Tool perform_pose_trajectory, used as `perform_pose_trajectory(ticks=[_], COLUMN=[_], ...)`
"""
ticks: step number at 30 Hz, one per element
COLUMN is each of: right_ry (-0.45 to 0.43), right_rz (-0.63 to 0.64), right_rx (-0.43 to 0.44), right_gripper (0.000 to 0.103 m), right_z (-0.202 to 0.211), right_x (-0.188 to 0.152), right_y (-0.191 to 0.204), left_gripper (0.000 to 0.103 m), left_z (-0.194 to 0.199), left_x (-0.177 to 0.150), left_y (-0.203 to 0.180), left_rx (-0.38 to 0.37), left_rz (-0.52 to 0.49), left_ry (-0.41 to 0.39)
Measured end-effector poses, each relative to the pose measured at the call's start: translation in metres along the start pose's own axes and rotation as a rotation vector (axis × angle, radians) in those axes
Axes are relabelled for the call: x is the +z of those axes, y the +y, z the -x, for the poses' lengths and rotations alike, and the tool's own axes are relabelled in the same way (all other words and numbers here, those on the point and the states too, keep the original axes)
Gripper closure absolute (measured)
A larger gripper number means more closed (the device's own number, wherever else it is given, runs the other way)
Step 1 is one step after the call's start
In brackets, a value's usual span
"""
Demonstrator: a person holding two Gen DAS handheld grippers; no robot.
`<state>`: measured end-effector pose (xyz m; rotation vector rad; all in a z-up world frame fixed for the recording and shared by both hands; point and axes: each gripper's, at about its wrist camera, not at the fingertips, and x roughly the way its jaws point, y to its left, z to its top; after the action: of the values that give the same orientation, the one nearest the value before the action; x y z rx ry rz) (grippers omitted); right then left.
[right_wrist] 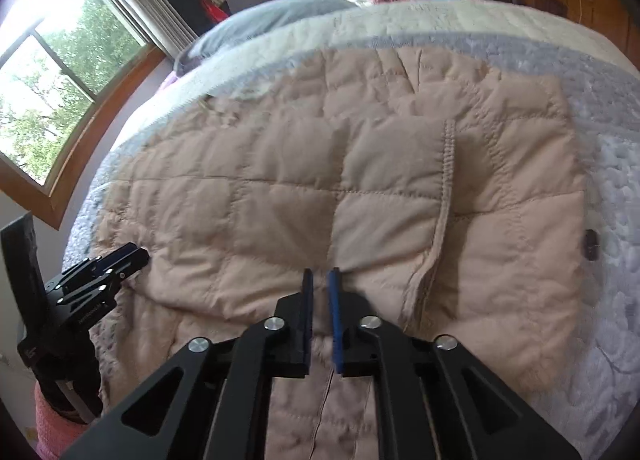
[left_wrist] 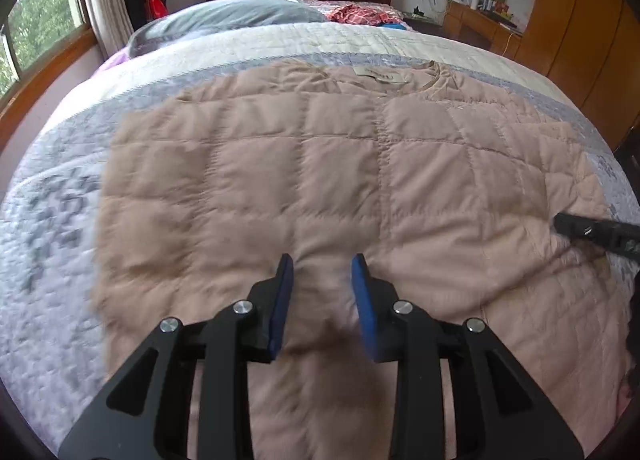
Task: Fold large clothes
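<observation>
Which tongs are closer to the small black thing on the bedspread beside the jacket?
Right. The right tongs hover over the jacket, nearer the black thing; the left tongs are at the opposite edge.

The jacket's neck label (left_wrist: 379, 75) is too blurred to read.

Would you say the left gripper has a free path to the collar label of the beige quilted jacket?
Probably yes: the left gripper hovers open above the beige quilted jacket, and nothing lies between it and the label.
</observation>
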<state>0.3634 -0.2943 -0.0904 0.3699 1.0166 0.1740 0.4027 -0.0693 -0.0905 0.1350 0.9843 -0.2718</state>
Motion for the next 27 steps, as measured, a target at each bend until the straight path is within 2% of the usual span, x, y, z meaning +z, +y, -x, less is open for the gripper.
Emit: perform_pose_trajectory(ticks=[2,4,7,11,16,18,22,27], right_ry=[-0.048,-0.071,-0.076,-0.048,-0.003,-0.004,0.012,0.039], right_rz=[0.050,0.095,0.143,0.151,0.101,0.087,0.032,0.009], right_rx=[0.043,0.061,0.042,-0.004,0.015,-0.019,0.041,0.044], right_gripper=[0.082,0.078,0.069,0.064,0.056,0.053,0.048,0.047], right_z=[0.032,0.061,0.101,0.128,0.149,0.156,0.165,0.162], right_x=[-0.008,-0.025,-0.067,-0.119,-0.178,-0.201,-0.230,-0.256], right_y=[0.007,0.009,0.002,-0.015,-0.037,-0.042,-0.053,-0.061], left_gripper=[0.056,0.049,0.037,0.032,0.030,0.029,0.029,0.029], left_z=[0.028,0.056,0.098,0.134,0.151,0.154,0.159,0.152], left_x=[-0.012,-0.029,-0.066,-0.120,-0.187,-0.208,-0.241,-0.263], left_y=[0.011,0.025,0.054,0.090,0.120,0.128,0.139,0.138], left_rx=[-0.022,-0.008,0.009,0.082,0.105,0.075,-0.020,-0.079], left_rz=[-0.016,-0.026,-0.028,0.003,0.049,0.099,0.207,0.250], left_ry=[-0.019,-0.043,-0.070,-0.050,0.024,0.052,0.067,0.089])
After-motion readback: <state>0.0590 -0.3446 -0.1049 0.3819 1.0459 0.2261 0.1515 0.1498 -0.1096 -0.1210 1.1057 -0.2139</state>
